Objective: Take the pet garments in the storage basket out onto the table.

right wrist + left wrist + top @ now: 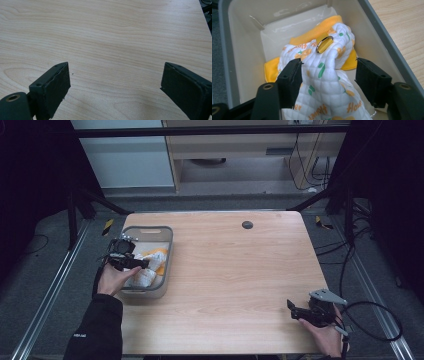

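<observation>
White and orange cloth sits in the grey bin, not lifted out yet.
Left tongs are released around it, one pad touching; right tongs wait released over the bench.

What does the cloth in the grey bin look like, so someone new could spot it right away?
On the wooden table, look at the grey bin near its left edge, where the left gripper reaches in. Inside lies a crumpled quilted cloth, white with orange flowers, green leaves and an orange trim. Nothing else there is printed fabric, and a metal snap marks it.
</observation>
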Demonstrator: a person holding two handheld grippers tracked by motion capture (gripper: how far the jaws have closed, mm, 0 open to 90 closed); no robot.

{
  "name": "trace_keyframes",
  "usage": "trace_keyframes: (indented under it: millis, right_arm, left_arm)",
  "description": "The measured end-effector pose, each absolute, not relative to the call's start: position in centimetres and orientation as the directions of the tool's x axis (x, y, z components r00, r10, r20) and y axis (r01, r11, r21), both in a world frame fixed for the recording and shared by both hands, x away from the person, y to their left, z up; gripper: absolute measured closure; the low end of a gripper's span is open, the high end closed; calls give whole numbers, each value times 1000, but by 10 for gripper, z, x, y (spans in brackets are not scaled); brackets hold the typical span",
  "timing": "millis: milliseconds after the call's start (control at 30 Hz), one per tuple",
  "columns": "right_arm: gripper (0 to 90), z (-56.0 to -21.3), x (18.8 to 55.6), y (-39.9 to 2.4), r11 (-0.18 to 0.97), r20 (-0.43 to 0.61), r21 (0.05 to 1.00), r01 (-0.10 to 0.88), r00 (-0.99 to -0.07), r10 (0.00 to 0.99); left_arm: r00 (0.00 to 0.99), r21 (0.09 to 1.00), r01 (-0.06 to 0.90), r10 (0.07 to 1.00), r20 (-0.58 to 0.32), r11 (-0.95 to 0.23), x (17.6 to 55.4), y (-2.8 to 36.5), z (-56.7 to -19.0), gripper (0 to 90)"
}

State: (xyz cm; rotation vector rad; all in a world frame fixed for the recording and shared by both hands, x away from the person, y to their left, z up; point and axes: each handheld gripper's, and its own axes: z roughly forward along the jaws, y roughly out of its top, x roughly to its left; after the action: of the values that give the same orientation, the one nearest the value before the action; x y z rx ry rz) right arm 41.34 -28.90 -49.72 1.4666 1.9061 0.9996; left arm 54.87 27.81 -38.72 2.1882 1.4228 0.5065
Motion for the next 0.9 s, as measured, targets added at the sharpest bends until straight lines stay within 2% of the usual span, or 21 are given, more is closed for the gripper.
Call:
trace_keyframes:
  millis: [433, 767, 900]
  right_arm:
    - [86, -497, 413, -289, 137, 30, 809, 572, -273, 961]
    - [86, -498, 414, -289, 148, 22, 808, 571, -280, 960]
    - [86, -498, 414, -289, 149, 20, 807, 571, -280, 960]
  left_arm:
    - [384, 523, 773, 921, 66, -360, 556, 272, -398, 476]
    - [364, 485, 809, 931, 33, -333, 561, 281, -405, 619]
    - [367, 471, 812, 929, 46, -344, 560, 280, -406, 687]
